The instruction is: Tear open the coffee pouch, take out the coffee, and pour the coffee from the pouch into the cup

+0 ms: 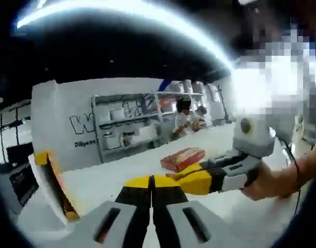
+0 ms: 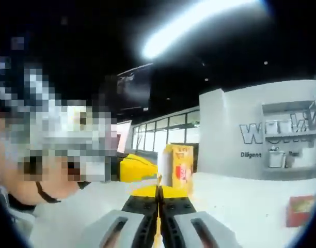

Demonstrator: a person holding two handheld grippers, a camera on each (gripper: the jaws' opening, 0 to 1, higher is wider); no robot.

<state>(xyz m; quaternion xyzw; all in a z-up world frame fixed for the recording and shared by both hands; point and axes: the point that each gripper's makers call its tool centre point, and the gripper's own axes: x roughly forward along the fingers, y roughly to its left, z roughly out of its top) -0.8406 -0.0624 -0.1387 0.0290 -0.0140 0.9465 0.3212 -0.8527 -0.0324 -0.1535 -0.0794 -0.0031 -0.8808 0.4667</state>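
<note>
Biggest thing in both views: white table (image 1: 147, 170) w/ grey wall and shelving behind it, people working at the far end. On the table sit a red packet (image 1: 183, 158), well back, and a yellow-orange carton (image 2: 181, 168) standing upright near the edge.

Right gripper (image 1: 199, 178) comes into the left gripper view from the right, held by a hand (image 1: 274, 181); its yellow tips meet the left gripper (image 1: 151, 182) nose to nose, touching or as good as. In the right gripper view the same meeting shows from the other side.

Left jaws: pressed together, no gap. Right jaws: likewise pressed together. A thin pale-yellow sliver (image 2: 158, 178) seems to sit in the seam of the right jaws, prob the edge of the coffee pouch, but too small and blurred to be sure; can't say either tool def holds it. No cup identified.

Step, as I judge it: the tear, both tools pinching same spot, raised over the table. Next move calls for firm pinch on both sides, then pulling tips apart in opposite directions so the top rips w/o spilling; after that, find the cup
</note>
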